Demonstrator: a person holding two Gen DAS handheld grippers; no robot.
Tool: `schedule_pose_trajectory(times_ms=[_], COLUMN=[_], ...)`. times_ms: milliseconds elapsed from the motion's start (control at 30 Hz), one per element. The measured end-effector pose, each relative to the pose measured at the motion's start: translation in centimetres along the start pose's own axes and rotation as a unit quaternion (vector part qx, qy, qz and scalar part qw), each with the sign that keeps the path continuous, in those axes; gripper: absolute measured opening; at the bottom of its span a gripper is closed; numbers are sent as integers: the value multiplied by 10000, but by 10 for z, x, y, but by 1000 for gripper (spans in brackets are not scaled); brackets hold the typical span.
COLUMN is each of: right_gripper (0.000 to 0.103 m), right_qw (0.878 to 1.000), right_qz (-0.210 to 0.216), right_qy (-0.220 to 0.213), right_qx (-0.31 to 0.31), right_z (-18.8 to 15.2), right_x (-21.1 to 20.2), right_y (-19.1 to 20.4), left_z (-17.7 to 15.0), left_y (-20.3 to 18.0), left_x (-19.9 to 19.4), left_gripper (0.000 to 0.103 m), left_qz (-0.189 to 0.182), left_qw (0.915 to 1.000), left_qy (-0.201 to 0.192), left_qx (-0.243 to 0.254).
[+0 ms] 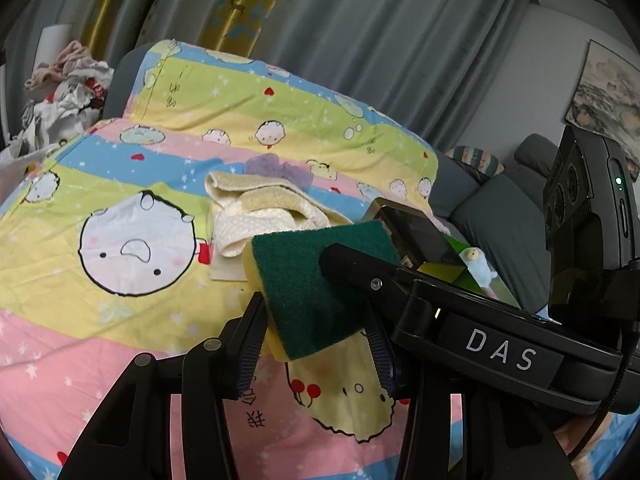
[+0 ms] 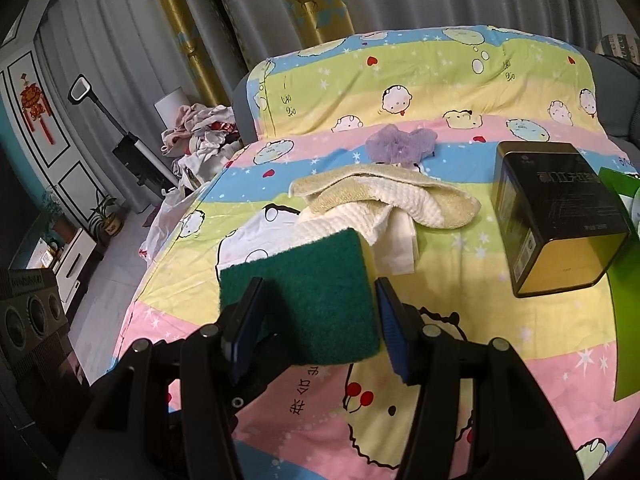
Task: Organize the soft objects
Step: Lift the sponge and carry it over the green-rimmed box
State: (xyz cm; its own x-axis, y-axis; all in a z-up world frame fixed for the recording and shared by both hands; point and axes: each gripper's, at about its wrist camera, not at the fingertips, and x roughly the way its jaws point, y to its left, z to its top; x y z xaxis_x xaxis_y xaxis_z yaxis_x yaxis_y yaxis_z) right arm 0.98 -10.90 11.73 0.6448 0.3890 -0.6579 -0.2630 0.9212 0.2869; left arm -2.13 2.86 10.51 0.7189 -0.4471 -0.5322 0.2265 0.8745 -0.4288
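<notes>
A sponge [image 1: 312, 280] with a green scouring face and a yellow body hangs above the cartoon bedsheet [image 1: 120, 320]. My left gripper [image 1: 316, 332] is shut on it, one pad at each side. In the left wrist view one finger of the right gripper [image 1: 344, 266] reaches in from the right and lies across the green face. In the right wrist view my right gripper [image 2: 318, 304] is shut on the same sponge [image 2: 312, 292]. Beyond it lie a cream folded towel [image 2: 384, 196] and a fluffy purple piece [image 2: 400, 142].
A dark tin box [image 2: 560, 216] stands on the sheet [image 2: 460, 380] to the right, with a green carton [image 2: 628, 280] beside it. A pile of clothes [image 2: 204, 128] lies off the bed's far left corner. A small blue plush [image 1: 478, 266] shows behind the right gripper.
</notes>
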Motion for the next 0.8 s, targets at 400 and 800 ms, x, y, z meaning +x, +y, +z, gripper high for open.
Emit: schedule_pose_trajectory(times_ms=[400,800], right_gripper=[54,55], right_qw=[9993,9977], right_qz=[-159,-100], right_qy=[-321,-656], right_qx=[-74,-118], right_z=[-1,2], right_x=[-25,-58], right_y=[8,6], left_z=[0,3], left_y=[-8,-33], left_x=[-14,-28], left_gripper=[48,48], left_qz=[-245,-441], left_qw=[9992,9968], left_qy=[-298,-644], left_qx=[60,144])
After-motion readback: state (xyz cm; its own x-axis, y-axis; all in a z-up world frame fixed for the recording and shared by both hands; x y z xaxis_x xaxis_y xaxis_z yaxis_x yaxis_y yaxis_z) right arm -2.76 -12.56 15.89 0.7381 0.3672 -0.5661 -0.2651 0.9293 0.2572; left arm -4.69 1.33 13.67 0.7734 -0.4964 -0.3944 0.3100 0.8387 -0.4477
